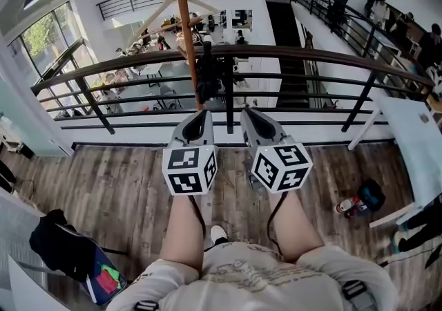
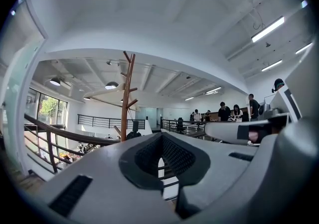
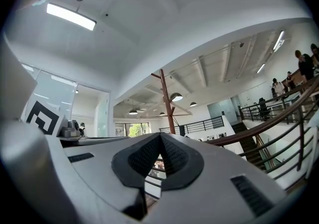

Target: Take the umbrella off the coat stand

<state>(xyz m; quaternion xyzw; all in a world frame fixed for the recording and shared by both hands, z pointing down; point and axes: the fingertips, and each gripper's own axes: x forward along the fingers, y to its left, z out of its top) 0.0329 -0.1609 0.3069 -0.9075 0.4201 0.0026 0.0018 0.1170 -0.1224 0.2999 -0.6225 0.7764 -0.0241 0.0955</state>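
Observation:
The wooden coat stand point(image 1: 182, 33) rises just beyond the dark railing point(image 1: 290, 54), left of centre in the head view. A black folded umbrella point(image 1: 207, 71) hangs on it, close beside the pole. My left gripper point(image 1: 204, 114) and right gripper point(image 1: 246, 111) are held side by side, level, short of the railing and well apart from the umbrella. Both are shut with nothing between the pads. In the left gripper view the stand point(image 2: 126, 98) and umbrella point(image 2: 134, 127) stand left of the shut jaw tips point(image 2: 161, 136). The right gripper view shows the stand point(image 3: 166, 101) and umbrella point(image 3: 182, 130) just above its shut tips point(image 3: 160, 136).
The railing runs across my path, with an open lower floor behind it. A white table point(image 1: 414, 144) stands at the right, with a red bottle point(image 1: 345, 206) and a blue bag point(image 1: 371, 194) on the wooden floor under it. A dark bag point(image 1: 69, 251) lies at the lower left. People stand at the far right point(image 2: 234, 112).

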